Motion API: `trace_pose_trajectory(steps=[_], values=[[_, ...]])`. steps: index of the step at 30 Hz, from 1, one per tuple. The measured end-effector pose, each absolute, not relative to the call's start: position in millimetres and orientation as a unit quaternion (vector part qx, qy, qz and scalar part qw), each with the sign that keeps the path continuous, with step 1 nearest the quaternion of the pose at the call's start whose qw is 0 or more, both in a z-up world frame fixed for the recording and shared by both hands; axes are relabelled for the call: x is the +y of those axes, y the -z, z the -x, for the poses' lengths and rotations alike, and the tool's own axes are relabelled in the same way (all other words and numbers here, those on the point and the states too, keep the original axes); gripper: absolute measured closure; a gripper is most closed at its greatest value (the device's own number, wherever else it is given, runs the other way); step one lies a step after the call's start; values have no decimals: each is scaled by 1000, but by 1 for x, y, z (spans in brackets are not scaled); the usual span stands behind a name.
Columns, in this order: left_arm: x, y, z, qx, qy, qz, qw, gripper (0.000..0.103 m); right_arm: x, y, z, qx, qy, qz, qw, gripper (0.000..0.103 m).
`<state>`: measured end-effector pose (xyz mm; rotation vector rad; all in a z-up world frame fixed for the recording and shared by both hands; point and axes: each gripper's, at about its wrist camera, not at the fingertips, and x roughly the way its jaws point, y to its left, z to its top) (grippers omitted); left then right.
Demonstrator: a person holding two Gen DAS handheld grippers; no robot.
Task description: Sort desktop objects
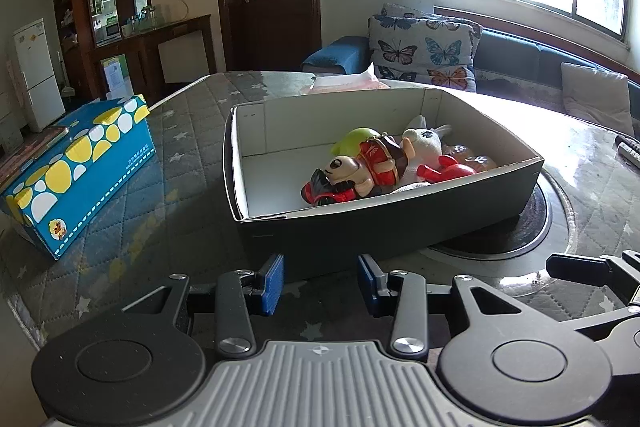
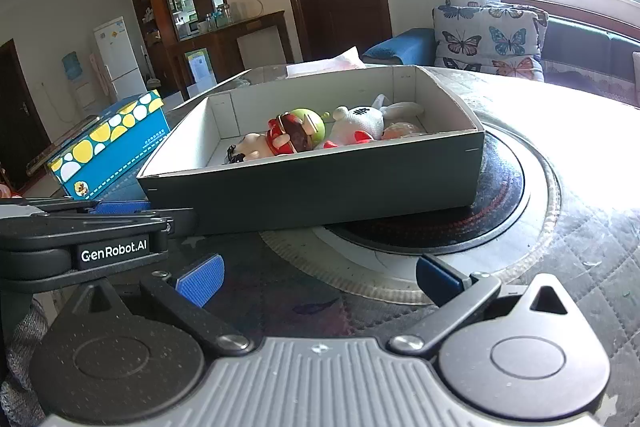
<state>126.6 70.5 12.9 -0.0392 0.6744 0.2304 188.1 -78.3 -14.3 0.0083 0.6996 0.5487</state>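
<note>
Toy box (image 1: 384, 227) lay just beyond both grippers, long axis running left to right.
We held left gripper (image 1: 321, 281) nearer, parted and empty; right gripper (image 2: 318, 281) gaped wide, empty.

Blue tissue box (image 1: 80, 163), yellow-white spots

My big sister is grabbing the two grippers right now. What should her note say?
Left gripper: open, empty, low over the table, just in front of the dark box.
Right gripper: open wider, empty, beside the left one, also facing the box.
Toys: the red-suited figure, green toy, white plush and orange pieces lie piled in the box's right half; the left half is bare.
The box rests partly on the round black disc.
The blue spotted box stands apart on the left.
Left to do: no loose toys show on the table here; check outside these views.
</note>
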Motion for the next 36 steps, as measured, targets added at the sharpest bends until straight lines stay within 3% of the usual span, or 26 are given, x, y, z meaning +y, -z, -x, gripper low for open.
trace_pose_trajectory(steps=[36], values=[[81,-9,-136,341,-135,27,930,61,-67,20,-205,346,-273,6,898,0]])
